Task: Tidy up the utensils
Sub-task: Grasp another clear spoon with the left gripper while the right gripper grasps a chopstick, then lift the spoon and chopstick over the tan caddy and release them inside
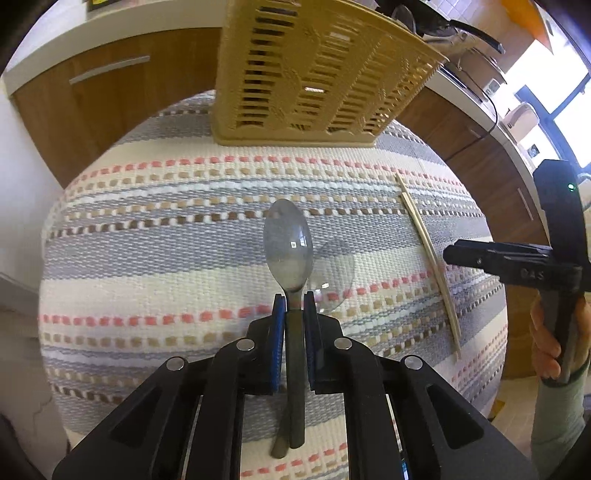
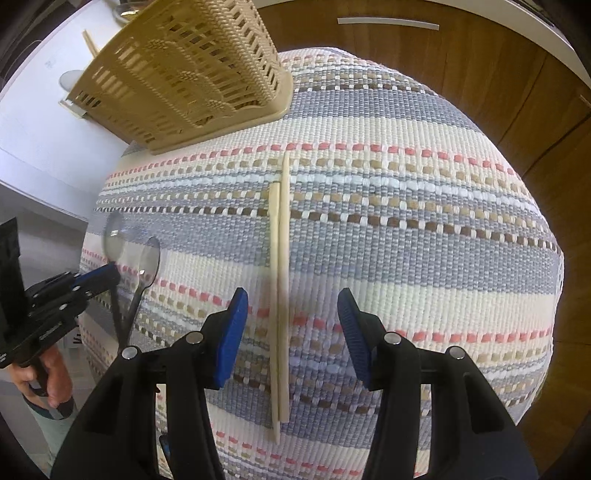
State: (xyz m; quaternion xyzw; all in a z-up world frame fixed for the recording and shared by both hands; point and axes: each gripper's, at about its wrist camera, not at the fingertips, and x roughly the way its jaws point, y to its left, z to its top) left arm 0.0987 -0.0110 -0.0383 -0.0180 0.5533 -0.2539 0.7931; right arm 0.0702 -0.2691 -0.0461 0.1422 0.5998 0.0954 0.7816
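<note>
My left gripper (image 1: 294, 301) is shut on the neck of a clear plastic spoon (image 1: 289, 242), bowl pointing toward the tan slotted utensil basket (image 1: 314, 70) at the back of the striped mat. A second clear spoon (image 1: 338, 271) lies on the mat just right of it. In the right wrist view both spoons (image 2: 147, 264) show at the left beside the left gripper (image 2: 109, 275). My right gripper (image 2: 291, 310) is open above a pair of wooden chopsticks (image 2: 280, 280) lying lengthwise between its fingers. The basket (image 2: 184, 74) stands at the far left there.
The striped woven mat (image 1: 166, 258) covers the table. Wooden cabinets (image 1: 92, 103) with metal handles stand behind it. A counter with a pan (image 1: 443, 22) and cables is at the back right. The right gripper's body (image 1: 517, 258) shows at the right edge.
</note>
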